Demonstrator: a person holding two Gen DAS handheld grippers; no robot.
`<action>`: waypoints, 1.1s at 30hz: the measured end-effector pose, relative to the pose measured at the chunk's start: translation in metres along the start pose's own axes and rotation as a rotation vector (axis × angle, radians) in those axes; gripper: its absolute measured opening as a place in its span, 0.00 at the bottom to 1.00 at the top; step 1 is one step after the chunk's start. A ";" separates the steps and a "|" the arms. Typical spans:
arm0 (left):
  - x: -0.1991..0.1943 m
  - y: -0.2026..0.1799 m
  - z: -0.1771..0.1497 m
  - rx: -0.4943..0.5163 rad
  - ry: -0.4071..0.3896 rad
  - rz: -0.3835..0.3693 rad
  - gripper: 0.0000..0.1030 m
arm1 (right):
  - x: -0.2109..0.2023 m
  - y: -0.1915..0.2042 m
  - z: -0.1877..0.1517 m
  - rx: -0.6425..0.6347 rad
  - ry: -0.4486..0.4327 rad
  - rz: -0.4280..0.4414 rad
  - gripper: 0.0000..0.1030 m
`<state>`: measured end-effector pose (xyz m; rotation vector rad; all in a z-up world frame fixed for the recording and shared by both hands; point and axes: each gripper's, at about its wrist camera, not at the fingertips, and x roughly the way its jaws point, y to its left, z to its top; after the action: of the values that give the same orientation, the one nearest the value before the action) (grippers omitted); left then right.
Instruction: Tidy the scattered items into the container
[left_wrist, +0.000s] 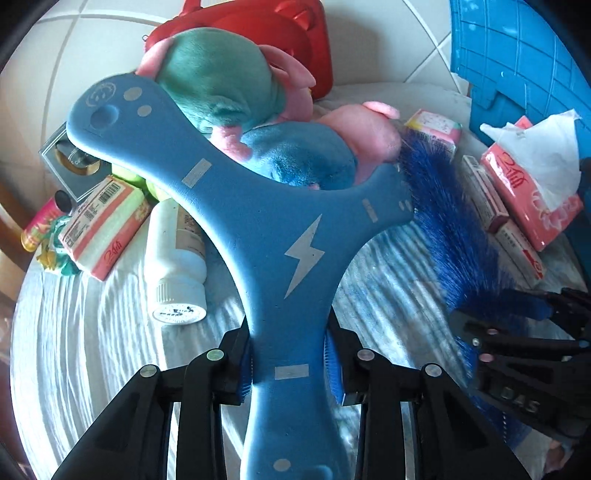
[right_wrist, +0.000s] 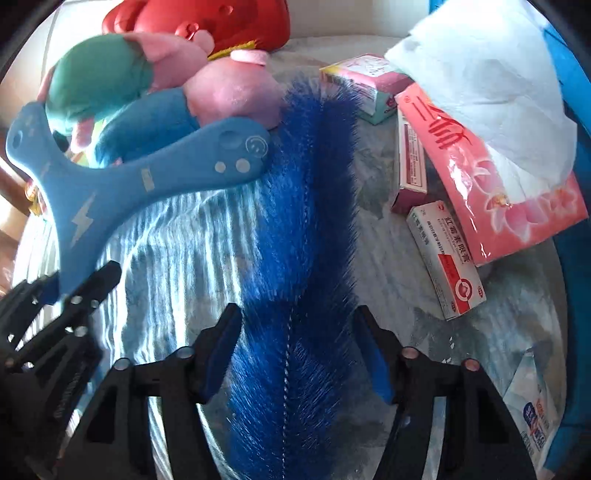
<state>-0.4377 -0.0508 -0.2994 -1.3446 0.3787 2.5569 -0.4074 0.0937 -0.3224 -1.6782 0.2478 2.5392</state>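
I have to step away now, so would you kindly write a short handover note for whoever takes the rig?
Left tongs: shut on the blue boomerang, which rests on the plush toys.
Right tongs: open, either side of the blue brush; not gripped.
Container: the blue bin, far right.
Done: nothing visibly binned.
Left on the cloth: white bottle, tissue packs, medicine boxes, plush toys.

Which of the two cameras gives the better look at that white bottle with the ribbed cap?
The left wrist view. The white bottle lies there in full, cap toward the camera, beside the blue boomerang. The right wrist view doesn't show it at all.
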 end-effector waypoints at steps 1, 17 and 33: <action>-0.008 0.003 -0.002 -0.009 -0.012 -0.006 0.30 | -0.001 0.001 -0.003 -0.004 -0.004 0.009 0.28; -0.118 0.038 -0.031 -0.084 -0.123 -0.010 0.30 | -0.076 0.006 -0.048 0.019 -0.053 0.075 0.23; -0.036 0.053 -0.103 -0.105 0.145 0.040 0.64 | -0.048 0.024 -0.081 -0.026 0.057 0.001 0.61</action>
<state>-0.3552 -0.1375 -0.3190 -1.5809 0.3028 2.5517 -0.3197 0.0561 -0.3076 -1.7620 0.2212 2.5082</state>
